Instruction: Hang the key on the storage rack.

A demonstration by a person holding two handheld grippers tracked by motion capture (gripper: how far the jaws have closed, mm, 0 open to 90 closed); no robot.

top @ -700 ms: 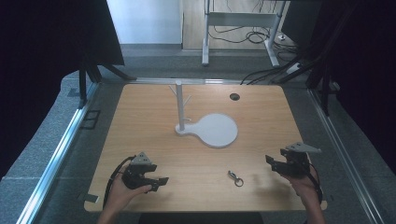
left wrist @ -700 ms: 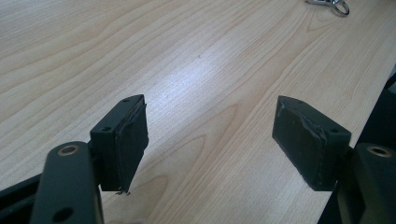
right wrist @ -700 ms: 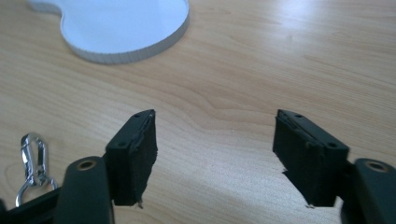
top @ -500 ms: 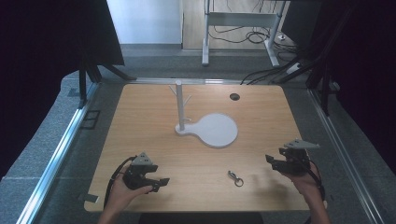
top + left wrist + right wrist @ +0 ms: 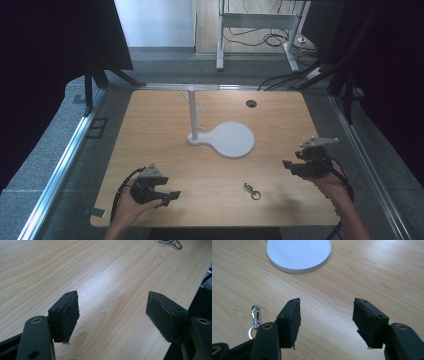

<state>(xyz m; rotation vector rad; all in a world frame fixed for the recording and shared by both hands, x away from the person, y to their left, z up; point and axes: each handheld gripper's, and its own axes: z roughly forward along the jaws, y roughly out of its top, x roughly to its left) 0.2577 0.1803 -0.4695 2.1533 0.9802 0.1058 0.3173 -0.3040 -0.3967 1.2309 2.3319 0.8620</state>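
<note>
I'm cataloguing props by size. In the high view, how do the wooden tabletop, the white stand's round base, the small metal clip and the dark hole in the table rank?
1. Light wooden tabletop
2. White round flat base of the stand
3 and 4. Small silver metal clip with ring and dark round hole: they look alike, and the clip lies nearer the camera, so unranked.

No legible text, label, brand mark, number or sign in any view. Wooden surface (image 5: pixel 280 130): bare grain, unmarked. White stand (image 5: pixel 220 135): plain, no print. Metal clasp (image 5: pixel 251 190): too small to show any engraving.
</note>
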